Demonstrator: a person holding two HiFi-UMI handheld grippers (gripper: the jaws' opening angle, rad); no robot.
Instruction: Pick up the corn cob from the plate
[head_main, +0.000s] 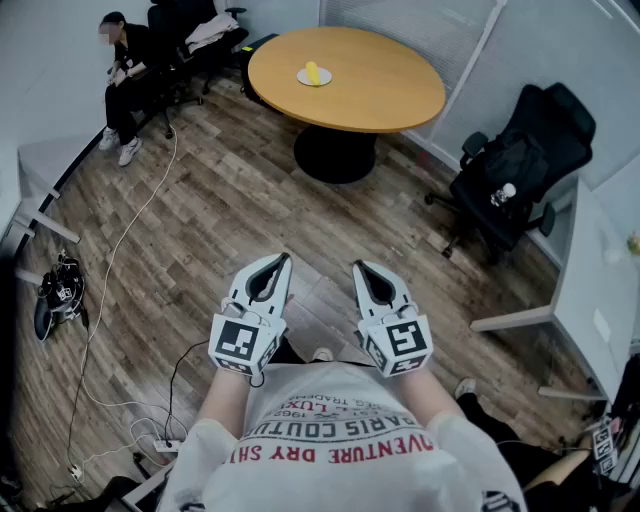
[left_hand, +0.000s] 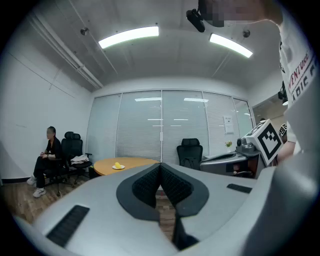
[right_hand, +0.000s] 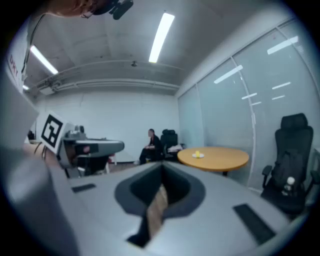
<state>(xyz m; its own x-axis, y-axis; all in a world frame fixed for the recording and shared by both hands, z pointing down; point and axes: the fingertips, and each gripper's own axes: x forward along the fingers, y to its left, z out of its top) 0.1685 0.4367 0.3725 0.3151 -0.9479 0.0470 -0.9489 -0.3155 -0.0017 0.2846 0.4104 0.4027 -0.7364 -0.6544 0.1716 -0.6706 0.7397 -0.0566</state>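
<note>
Red print on the person's white T-shirt (head_main: 340, 425) includes the readable word "VENTURE". The corn cob (head_main: 312, 71) lies on a small white plate (head_main: 324, 79) on the round wooden table (head_main: 380, 90), its long axis seemingly running away from the person, its ends too small to tell apart. It sits well apart from the left gripper (head_main: 283, 259) and right gripper (head_main: 358, 266), both clenched empty, side by side before the chest.

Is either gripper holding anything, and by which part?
Nothing. Left gripper and right gripper are shut and empty; the corn cob lies on the plate across the room.
</note>
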